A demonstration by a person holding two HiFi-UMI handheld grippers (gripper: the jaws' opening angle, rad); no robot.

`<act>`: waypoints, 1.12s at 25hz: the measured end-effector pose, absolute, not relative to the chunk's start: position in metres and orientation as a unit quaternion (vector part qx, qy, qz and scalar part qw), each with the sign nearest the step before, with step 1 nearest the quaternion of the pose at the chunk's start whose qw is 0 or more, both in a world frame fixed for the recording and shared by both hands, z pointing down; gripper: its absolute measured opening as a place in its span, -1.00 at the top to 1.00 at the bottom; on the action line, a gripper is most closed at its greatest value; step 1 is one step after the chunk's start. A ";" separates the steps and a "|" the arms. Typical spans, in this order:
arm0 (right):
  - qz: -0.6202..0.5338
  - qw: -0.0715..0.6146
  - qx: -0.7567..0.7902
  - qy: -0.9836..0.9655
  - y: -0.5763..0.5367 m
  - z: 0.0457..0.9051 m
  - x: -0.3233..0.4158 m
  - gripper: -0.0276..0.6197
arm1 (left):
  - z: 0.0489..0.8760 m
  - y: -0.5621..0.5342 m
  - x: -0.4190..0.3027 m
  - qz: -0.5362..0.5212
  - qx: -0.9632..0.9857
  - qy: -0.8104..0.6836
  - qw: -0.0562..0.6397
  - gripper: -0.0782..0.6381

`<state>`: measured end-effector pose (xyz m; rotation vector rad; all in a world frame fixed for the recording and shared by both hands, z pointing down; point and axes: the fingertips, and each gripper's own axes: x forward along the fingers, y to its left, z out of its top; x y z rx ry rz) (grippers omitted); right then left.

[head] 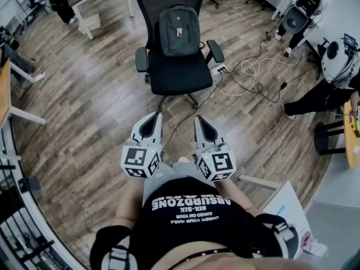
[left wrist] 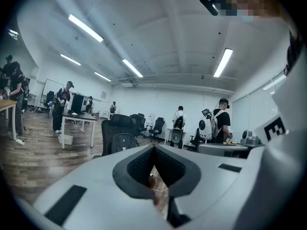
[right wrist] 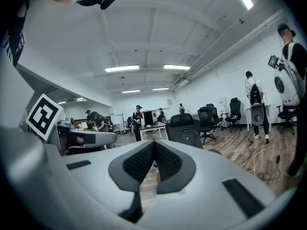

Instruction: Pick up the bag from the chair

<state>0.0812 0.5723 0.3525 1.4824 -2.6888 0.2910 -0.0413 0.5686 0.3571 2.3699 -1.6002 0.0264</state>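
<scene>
Head view: a black chair (head: 179, 75) stands on a wood floor (head: 84, 100) near the top centre, facing the person. A grey bag (head: 179, 31) sits upright on the seat and leans against the backrest, between the two armrests. The left gripper (head: 158, 113) and right gripper (head: 198, 117) are held side by side just in front of the person's torso, both pointing toward the chair and well apart from it, with bare floor between them and the chair's base. Each carries its marker cube at the rear. Loose cables (head: 253, 72) lie on the floor to the right of the chair. Left gripper view: the left gripper (left wrist: 154, 147) has its jaws pressed together at the tips, with nothing between them and only floor showing through the notch behind the tips. The chair (left wrist: 115, 126) and bag (left wrist: 123, 142) appear beyond the jaws, slightly left of their line, and a desk (left wrist: 79, 116) with people standing by it lies farther left. Right gripper view: the right gripper (right wrist: 154, 142) likewise has its jaws closed tip to tip on nothing. The chair (right wrist: 181, 121) and bag (right wrist: 189, 138) lie beyond, slightly right of the jaw line.
</scene>
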 end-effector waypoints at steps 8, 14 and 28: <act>0.112 0.034 0.456 -0.882 0.569 0.381 0.092 0.87 | 0.359 0.573 -0.023 0.012 0.814 -0.566 0.132 0.74; 0.101 0.030 0.457 -0.883 0.542 0.379 0.097 0.87 | 0.371 0.542 -0.018 0.026 0.810 -0.568 0.141 0.74; 0.113 0.044 0.504 -0.855 0.387 0.407 0.069 0.87 | 0.413 0.382 -0.054 0.064 0.834 -0.522 0.169 0.74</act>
